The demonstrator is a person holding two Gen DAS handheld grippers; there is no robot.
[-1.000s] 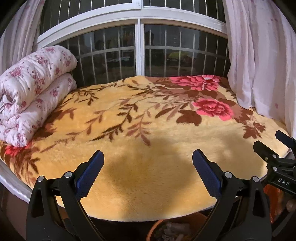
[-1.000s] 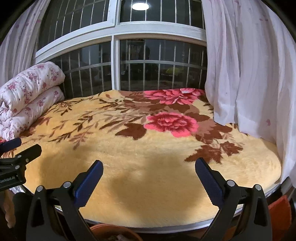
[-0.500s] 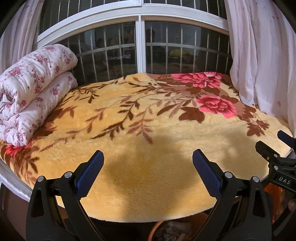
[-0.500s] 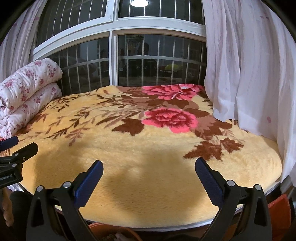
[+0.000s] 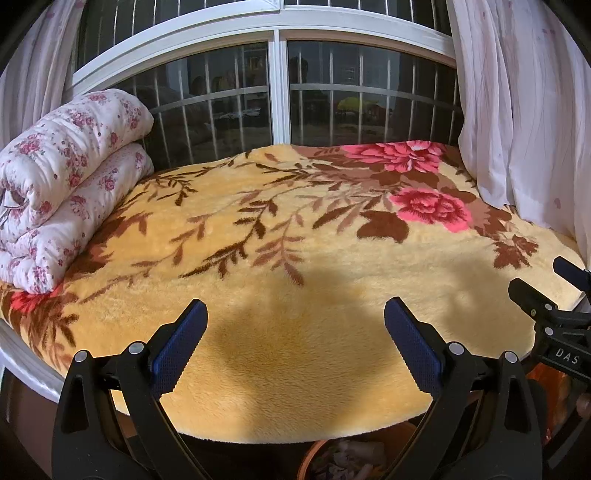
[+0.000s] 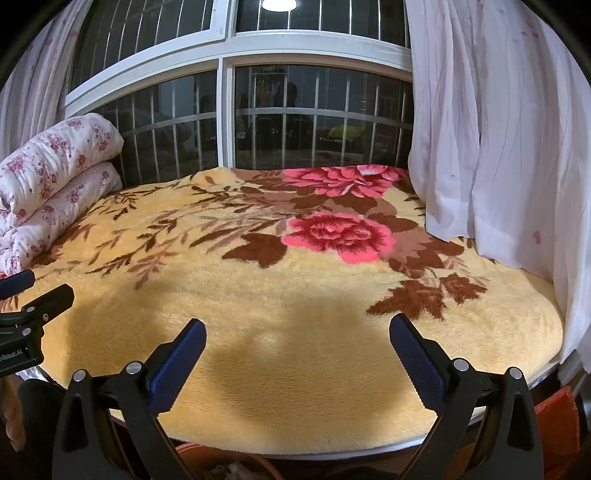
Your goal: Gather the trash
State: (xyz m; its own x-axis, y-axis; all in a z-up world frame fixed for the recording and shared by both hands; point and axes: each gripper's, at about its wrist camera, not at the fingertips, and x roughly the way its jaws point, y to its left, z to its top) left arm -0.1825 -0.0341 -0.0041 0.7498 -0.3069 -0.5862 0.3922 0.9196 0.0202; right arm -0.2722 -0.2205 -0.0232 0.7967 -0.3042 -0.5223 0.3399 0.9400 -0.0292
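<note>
Left gripper (image 5: 295,325), black with blue-padded fingers (image 5: 181,345): jaws spread wide, nothing between them. Hovering at near edge of yellow plush blanket with brown leaf and pink rose print (image 5: 295,229).
Right gripper (image 6: 297,341), same build: jaws also wide apart, holding nothing. Also seen at far right of left wrist view (image 5: 546,306), just beside left gripper.
Blanket surface bare across middle; gripper shadows on near part.
Rolled white quilt with small pink flowers (image 5: 66,184), lying on blanket at far left, against the window.
White-framed barred window (image 5: 277,92) behind the blanket, dark outside, ceiling light reflected in glass (image 6: 279,3).
Sheer white curtain (image 6: 498,147) hanging at right, hem touching blanket's far right edge. Second curtain (image 5: 33,66) at far left.
Round brown-orange bin (image 5: 354,458) below blanket's near edge, directly under the grippers, partly hidden by them. Pale crumpled trash scraps (image 5: 351,461) inside; exact items too small to tell. Bin rim also at bottom of right wrist view (image 6: 229,461).
Orange-red bag-like item (image 6: 557,424) at near right, below blanket edge; cannot tell what.
</note>
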